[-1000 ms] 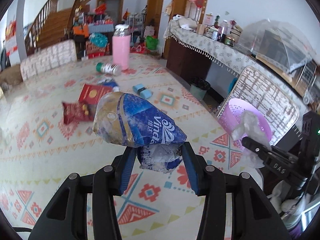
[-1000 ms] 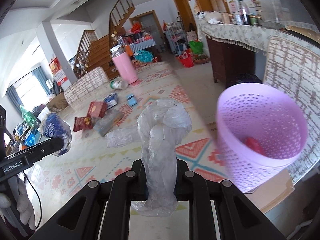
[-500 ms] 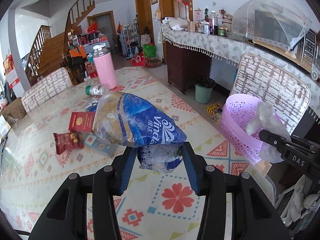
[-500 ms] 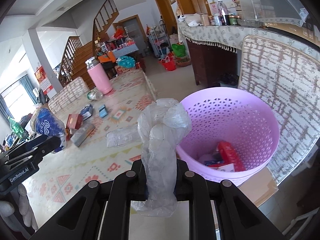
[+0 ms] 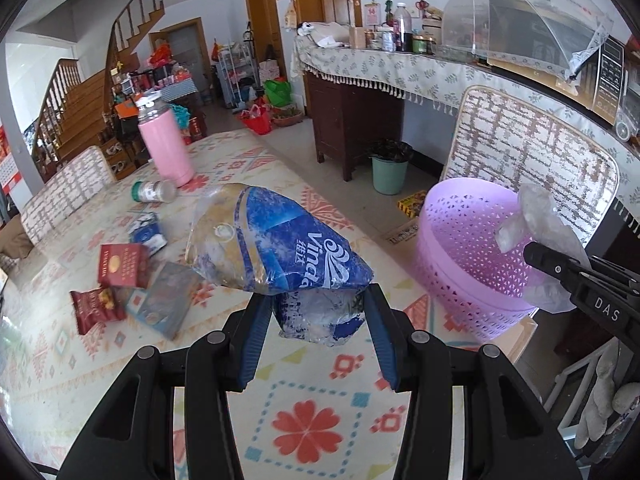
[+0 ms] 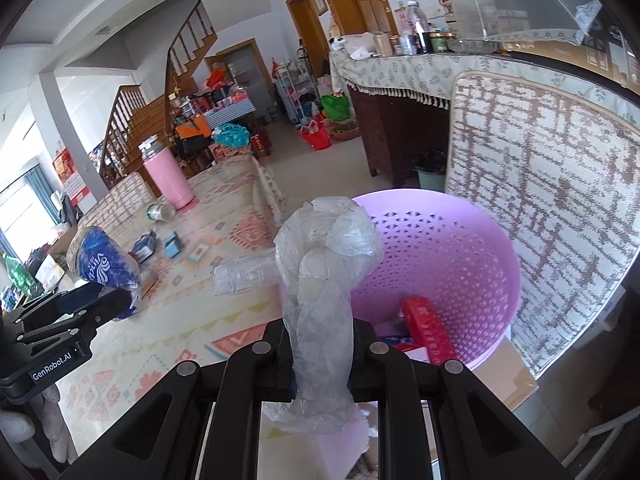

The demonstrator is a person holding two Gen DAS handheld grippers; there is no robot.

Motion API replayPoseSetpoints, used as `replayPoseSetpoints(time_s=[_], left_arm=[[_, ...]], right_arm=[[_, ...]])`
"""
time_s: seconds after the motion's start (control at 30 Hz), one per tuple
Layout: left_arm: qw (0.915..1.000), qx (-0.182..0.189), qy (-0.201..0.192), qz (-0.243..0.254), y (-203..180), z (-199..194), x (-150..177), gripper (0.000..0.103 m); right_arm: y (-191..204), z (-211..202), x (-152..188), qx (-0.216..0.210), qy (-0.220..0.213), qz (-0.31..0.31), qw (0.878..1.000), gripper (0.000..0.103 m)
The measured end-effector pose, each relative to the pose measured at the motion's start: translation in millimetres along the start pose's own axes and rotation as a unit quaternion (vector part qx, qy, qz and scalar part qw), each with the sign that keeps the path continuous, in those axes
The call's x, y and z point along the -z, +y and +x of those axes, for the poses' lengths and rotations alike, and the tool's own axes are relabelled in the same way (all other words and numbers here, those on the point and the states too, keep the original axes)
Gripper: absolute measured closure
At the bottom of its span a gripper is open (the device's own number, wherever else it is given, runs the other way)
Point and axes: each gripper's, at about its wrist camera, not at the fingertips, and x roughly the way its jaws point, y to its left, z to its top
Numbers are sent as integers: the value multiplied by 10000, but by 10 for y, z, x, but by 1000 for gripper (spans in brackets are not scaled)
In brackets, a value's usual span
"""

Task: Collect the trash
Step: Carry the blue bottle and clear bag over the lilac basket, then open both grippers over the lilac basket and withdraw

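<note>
My left gripper (image 5: 318, 320) is shut on a crumpled blue and clear tissue wrapper (image 5: 276, 244), held above the patterned tablecloth. To its right stands a lilac perforated basket (image 5: 460, 248) beside the table edge. My right gripper (image 6: 318, 344) is shut on a twisted clear plastic bag (image 6: 324, 280), which hangs over the near rim of the basket (image 6: 448, 248). Red packets (image 6: 428, 328) lie in the basket's bottom. In the right wrist view the left gripper (image 6: 100, 300) with the wrapper (image 6: 100, 264) sits at the left; in the left wrist view the right gripper (image 5: 560, 264) with the bag (image 5: 536, 220) is over the basket.
On the table lie a red box (image 5: 122, 266), a red snack packet (image 5: 94, 308), a grey-blue packet (image 5: 164, 300), a blue packet (image 5: 148, 232), a fallen jar (image 5: 154, 191), a crushed clear bottle (image 6: 244, 274) and a pink flask (image 5: 164, 144). A padded chair back (image 5: 532, 152) stands behind the basket.
Both grippers have swung right toward the basket, keeping their loads. The basket has come closer and its inside shows in the right wrist view; the bag now hangs over its rim.
</note>
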Motion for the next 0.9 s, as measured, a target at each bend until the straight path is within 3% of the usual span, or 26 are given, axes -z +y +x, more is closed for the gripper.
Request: replayPoseSetpoints(time_s=[0.33,0.8,0.9], left_arm=[[9991,387,153,-73,-159,200,-213,57],[9863,1610,319,-164,-683,564,-799,55],[9849,1701,309,-111,-794,647,-880,43]], right_arm=[[-295,38,-93,258,-32,120,9996,86],[-606,234,-185,497,40,280,9984,86],[-697,289,-215,496,67,425,9978,82]])
